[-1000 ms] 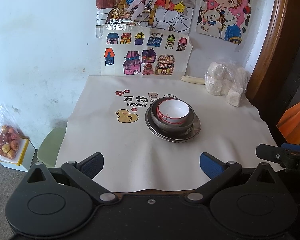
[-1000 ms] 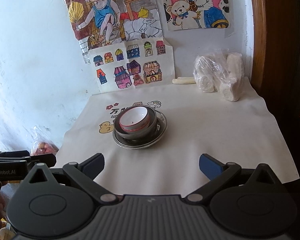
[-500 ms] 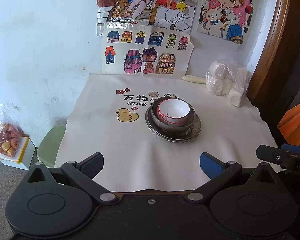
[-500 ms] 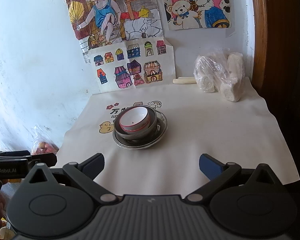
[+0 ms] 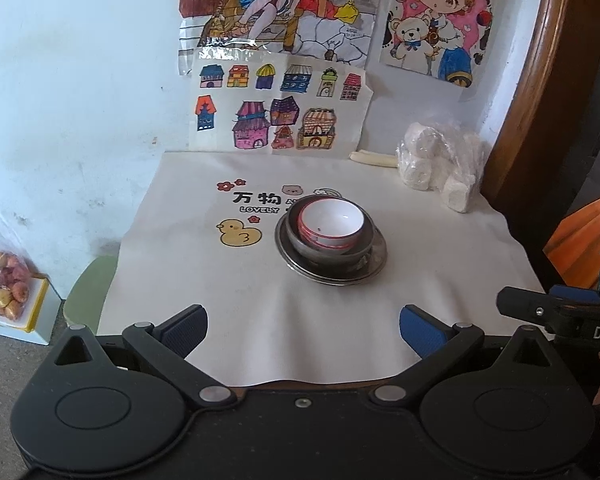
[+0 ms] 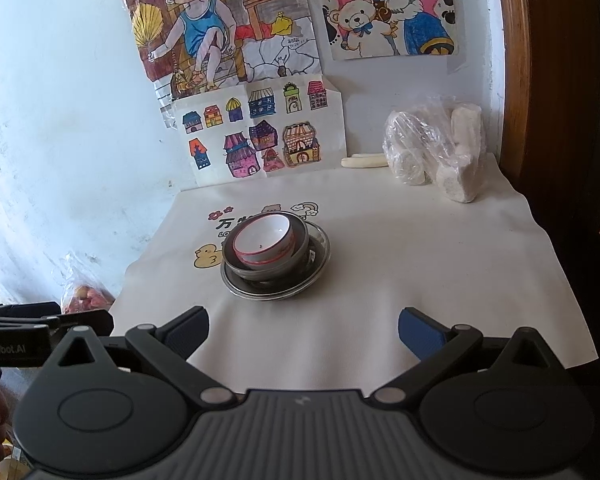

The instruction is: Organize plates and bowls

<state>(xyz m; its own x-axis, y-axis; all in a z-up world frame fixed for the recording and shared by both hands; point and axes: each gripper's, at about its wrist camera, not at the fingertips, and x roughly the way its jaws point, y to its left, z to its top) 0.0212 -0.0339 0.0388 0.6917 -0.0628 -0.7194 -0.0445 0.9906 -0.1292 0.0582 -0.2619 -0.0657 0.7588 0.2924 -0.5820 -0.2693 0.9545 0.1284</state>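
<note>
A white bowl with a red rim [image 5: 331,224] [image 6: 265,239] sits tilted inside a grey metal bowl [image 5: 360,246] [image 6: 296,258], which rests on a metal plate [image 5: 374,268] [image 6: 318,268] in the middle of the table. My left gripper [image 5: 303,330] hangs open over the table's near edge, short of the stack, with nothing between its fingers. My right gripper [image 6: 303,330] is open too, empty, near the front edge and a little right of the stack.
A cream cloth [image 5: 440,256] with a duck print [image 5: 239,233] covers the table. A clear bag of white lumps [image 5: 440,164] [image 6: 436,148] stands at the back right by a wooden frame. Drawings hang on the wall. A bag of fruit [image 5: 4,284] sits on the floor at left.
Both grippers have crept slightly closer and lower; the stack has not moved and both stay open.
</note>
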